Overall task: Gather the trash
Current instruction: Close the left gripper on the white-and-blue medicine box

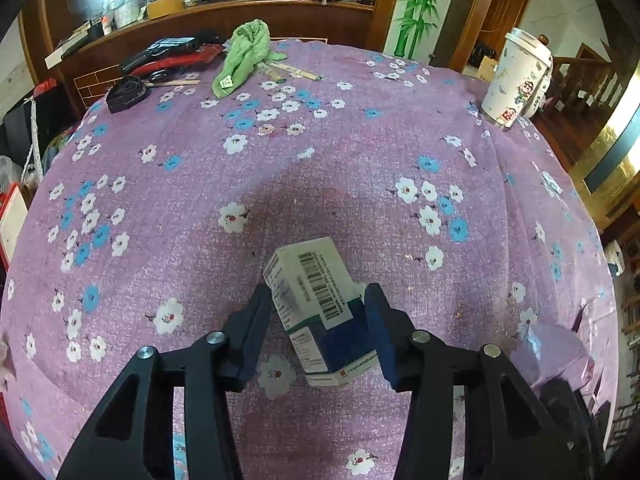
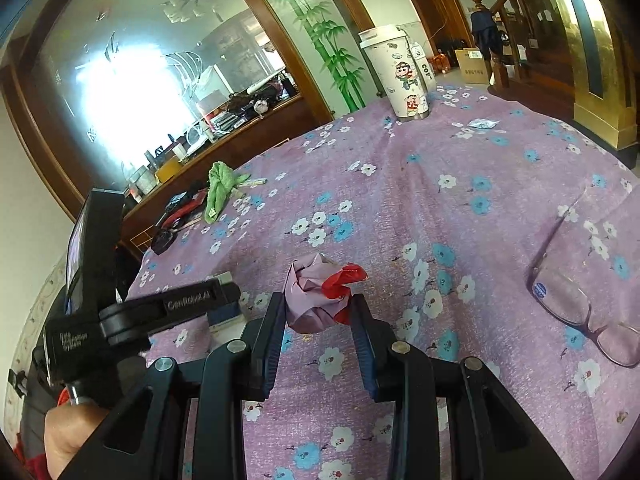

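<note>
A rectangular cardboard box [image 1: 316, 304], white with a green-blue band and a printed barcode, lies tilted on the floral purple tablecloth [image 1: 320, 160] between the 2 padded fingers of the left gripper [image 1: 320, 320]; the left pad seems to touch its edge, the right shows a slim gap, so a firm pinch is uncertain. The right gripper [image 2: 316, 312] pinches a crumpled lilac bag [image 2: 310, 296] with a glossy red scrap [image 2: 344, 280]. Thin-framed glasses [image 2: 576, 304] lie to its right, and a tall cartoon-printed tumbler [image 2: 400, 76] stands far back.
</note>
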`<state>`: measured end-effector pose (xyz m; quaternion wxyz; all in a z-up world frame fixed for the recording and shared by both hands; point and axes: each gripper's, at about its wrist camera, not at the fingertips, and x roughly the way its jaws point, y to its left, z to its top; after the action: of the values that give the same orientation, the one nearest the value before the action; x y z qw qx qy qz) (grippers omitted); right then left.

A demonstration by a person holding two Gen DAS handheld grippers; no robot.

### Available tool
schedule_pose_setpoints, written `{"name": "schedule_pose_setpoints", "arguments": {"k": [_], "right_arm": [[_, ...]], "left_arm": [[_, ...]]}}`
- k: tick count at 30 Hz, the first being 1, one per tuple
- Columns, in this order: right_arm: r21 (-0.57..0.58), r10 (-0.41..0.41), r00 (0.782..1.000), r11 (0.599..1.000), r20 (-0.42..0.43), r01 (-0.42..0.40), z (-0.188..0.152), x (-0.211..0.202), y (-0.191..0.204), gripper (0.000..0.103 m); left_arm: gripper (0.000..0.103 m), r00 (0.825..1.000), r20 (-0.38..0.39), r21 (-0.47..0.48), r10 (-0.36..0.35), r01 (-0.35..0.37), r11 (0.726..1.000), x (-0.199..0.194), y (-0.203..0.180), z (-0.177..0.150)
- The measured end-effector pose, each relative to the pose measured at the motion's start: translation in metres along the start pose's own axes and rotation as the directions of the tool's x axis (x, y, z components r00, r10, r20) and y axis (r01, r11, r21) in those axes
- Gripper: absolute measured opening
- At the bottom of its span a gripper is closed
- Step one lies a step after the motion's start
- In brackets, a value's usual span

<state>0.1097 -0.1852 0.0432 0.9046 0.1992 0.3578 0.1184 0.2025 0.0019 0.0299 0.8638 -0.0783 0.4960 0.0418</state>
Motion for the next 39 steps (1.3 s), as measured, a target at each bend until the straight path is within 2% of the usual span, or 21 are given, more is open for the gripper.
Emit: {"name": "schedule_pose_setpoints", "arguments": {"k": [3, 8, 14, 18, 22, 26, 32, 39], "right_arm": [[-0.004, -0.002, 1.0, 1.0, -0.003, 0.002, 0.0, 0.002, 0.001, 0.035], [-0.018, 0.0, 1.0, 1.0, 0.0, 0.0, 0.001, 0.002, 0.003, 0.035], [-0.03, 0.004, 1.0, 1.0, -0.007, -0.004, -0.001, 0.004, 0.005, 0.035], [-0.05, -0.002, 1.0, 0.999, -0.009, 0.002, -0.002, 0.007, 0.01, 0.035], [-0.057, 0.001, 1.0, 0.998, 0.005, -0.001, -0.001, 0.006, 0.01, 0.035], [-0.06, 0.001, 1.0, 0.998, -0.002, -0.001, -0.002, 0.007, 0.009, 0.035], [-0.08, -0.007, 1.0, 0.997, -0.009, 0.006, -0.003, 0.01, 0.014, 0.035], [-0.089, -0.012, 1.0, 0.996, -0.017, 0.011, -0.003, 0.015, 0.016, 0.035]], "left_arm": [[0.047, 1.0, -0.02, 0.013, 0.001, -0.001, 1.0, 0.002, 0.0, -0.008], [0.044, 0.999, 0.022, 0.022, -0.024, 0.023, 1.0, 0.0, 0.009, -0.015], [0.043, 0.992, 0.08, 0.023, -0.101, 0.099, 0.995, -0.011, 0.022, -0.025], [0.043, 0.988, 0.07, 0.011, -0.136, 0.135, 0.991, -0.012, 0.029, -0.024], [0.043, 0.989, 0.068, 0.023, -0.13, 0.129, 0.991, -0.007, 0.024, -0.023], [0.043, 0.983, 0.072, 0.012, -0.169, 0.168, 0.986, -0.004, 0.025, -0.025], [0.039, 0.977, 0.095, 0.006, -0.189, 0.189, 0.982, -0.009, 0.03, -0.027], [0.039, 0.98, 0.104, 0.025, -0.17, 0.168, 0.985, -0.021, 0.041, -0.026]]}}
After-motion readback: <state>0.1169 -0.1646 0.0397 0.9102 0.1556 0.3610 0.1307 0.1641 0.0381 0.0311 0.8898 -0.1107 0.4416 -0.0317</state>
